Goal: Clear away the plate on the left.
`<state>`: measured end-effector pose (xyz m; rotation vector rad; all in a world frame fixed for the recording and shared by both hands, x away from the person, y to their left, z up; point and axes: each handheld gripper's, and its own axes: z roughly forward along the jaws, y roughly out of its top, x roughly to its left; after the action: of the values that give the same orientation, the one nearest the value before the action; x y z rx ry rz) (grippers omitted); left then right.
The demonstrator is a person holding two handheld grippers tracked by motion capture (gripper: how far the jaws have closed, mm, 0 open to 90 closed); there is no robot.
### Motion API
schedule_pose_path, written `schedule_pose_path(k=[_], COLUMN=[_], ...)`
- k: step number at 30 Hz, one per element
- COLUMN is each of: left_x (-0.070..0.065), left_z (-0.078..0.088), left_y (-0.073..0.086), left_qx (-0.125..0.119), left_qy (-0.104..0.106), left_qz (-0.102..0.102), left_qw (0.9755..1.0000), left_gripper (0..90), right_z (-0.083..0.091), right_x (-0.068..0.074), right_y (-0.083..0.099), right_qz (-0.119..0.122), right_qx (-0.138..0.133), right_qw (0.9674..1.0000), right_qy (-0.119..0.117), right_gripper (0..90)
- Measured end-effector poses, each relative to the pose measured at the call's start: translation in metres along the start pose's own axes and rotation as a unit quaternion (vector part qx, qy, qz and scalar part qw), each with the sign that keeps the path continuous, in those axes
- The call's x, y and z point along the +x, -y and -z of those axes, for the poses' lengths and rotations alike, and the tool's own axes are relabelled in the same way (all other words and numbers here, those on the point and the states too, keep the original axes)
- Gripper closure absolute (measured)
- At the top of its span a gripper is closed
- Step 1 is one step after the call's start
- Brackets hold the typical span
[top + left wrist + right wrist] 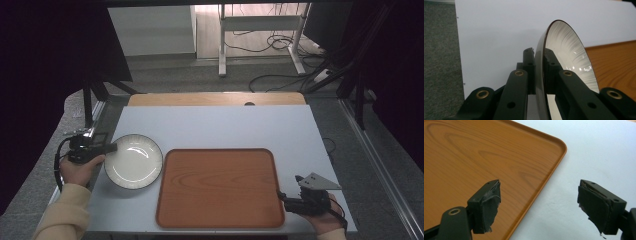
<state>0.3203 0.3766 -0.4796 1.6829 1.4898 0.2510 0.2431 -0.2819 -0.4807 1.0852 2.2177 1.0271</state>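
We are clamping the white plate's [564, 52] rim with the left tool [107, 148], beside the wooden tray [220, 187]. We are holding the right tool [537, 202] open and empty over the tray's corner and the tabletop [215, 125].

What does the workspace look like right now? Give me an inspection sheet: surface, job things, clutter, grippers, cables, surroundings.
Surface: white table, wooden strip along its far edge.
Job things: white plate with a dark rim, left of the wooden tray; nothing on the tray.
Clutter: nothing seen.
Grippers: left gripper shut on the plate's rim, one jaw on each face. Right gripper open, nothing between the jaws, by the tray's near right corner.
Cables: black cable loops from the left gripper; more cables on the floor beyond the table.
Surroundings: grey carpet, desk legs at the back, dark curtains on both sides.
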Motion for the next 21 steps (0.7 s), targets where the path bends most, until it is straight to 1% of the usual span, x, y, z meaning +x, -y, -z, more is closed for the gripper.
schedule_pose_path(k=[5, 8, 13, 17, 21], left_x=[-0.006, -0.010, -0.016, -0.016, -0.018], left_z=[0.009, 0.014, 0.020, 0.020, 0.020], left_y=[-0.005, -0.008, -0.008, -0.005, -0.003], left_qx=[-0.018, -0.027, -0.043, -0.052, -0.057], left_qy=[0.012, 0.023, 0.034, 0.046, 0.050], left_qz=[-0.004, -0.006, -0.009, -0.001, 0.002], left_qw=[0.9997, 0.9993, 0.9985, 0.9976, 0.9971], left_gripper=[83.4, 83.5, 83.4, 83.5, 83.4], right_z=[0.000, 0.000, 0.000, 0.000, 0.001], right_x=[0.000, 0.000, 0.000, -0.001, 0.000], right_y=[0.000, 0.000, 0.000, 0.000, 0.000], right_qz=[0.000, 0.000, 0.001, -0.001, 0.000], right_qx=[0.000, -0.001, 0.000, 0.000, -0.001], right_qw=[1.0000, 1.0000, 1.0000, 1.0000, 1.0000], right_qy=[0.001, 0.001, 0.001, 0.001, 0.002], right_gripper=[19.4, 19.5, 19.5, 19.6, 19.6])
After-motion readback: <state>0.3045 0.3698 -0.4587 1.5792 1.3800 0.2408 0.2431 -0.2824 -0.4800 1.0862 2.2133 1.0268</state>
